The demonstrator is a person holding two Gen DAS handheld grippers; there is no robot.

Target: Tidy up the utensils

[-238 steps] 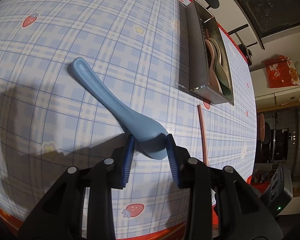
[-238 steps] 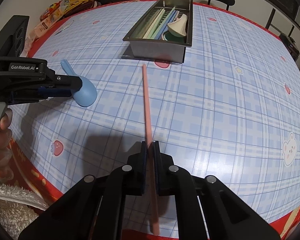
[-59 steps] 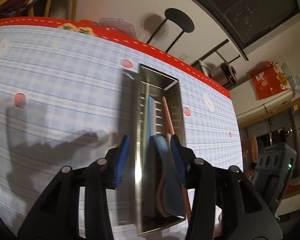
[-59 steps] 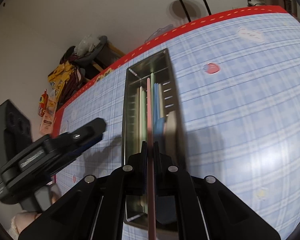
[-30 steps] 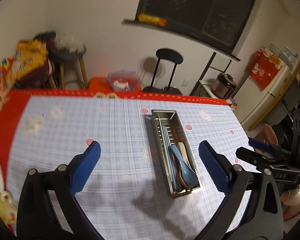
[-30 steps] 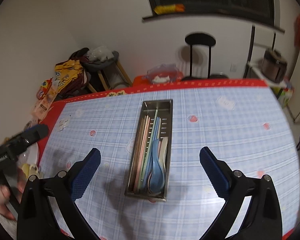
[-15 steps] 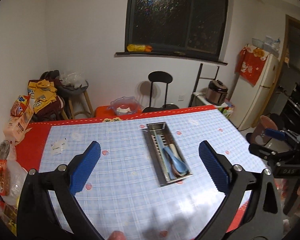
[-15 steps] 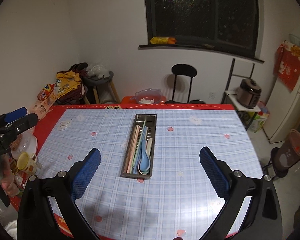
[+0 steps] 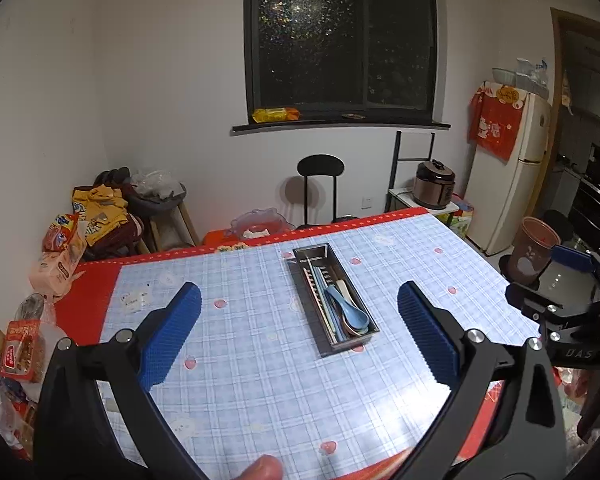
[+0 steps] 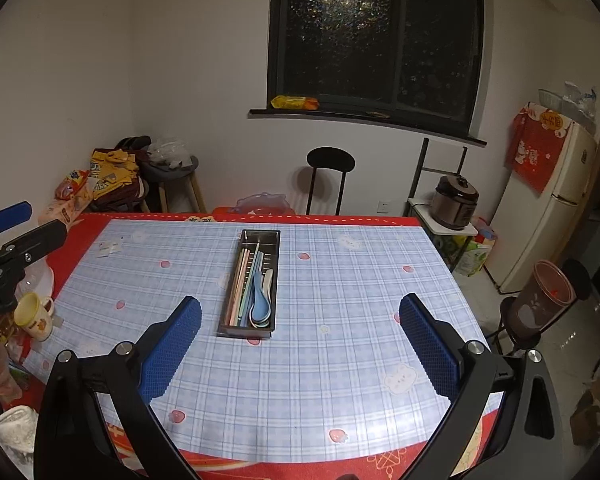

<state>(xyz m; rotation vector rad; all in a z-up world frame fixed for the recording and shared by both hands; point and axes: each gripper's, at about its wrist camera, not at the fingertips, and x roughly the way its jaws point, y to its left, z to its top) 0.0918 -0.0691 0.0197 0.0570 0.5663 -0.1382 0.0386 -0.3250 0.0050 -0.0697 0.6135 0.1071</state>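
A steel utensil tray (image 9: 370, 326) (image 10: 225, 294) lies in the middle of the blue checked tablecloth (image 9: 252, 364) (image 10: 340, 308). In it lie a blue spoon (image 9: 350, 310) (image 10: 259, 305), a white spoon (image 10: 267, 280) and several pastel chopsticks (image 10: 240, 284). My left gripper (image 9: 299, 334) is wide open and empty, held high above the near part of the table. My right gripper (image 10: 300, 342) is also wide open and empty, high above the table's near edge. Each gripper shows at the other view's edge, the right one (image 9: 568, 292) and the left one (image 10: 8, 240).
A black chair (image 10: 330, 176) stands behind the table. A stool with bags (image 10: 168, 172) is at the back left. A yellow mug (image 10: 34, 316) and snack packets (image 9: 20, 350) lie at the table's left side. A fridge (image 10: 548, 208) and a bin (image 10: 544, 304) stand on the right.
Both grippers let go of the blue spoon and the pink chopstick in the tray, opened wide and pulled back and up, far from the table. Over the last half second they rose slightly.
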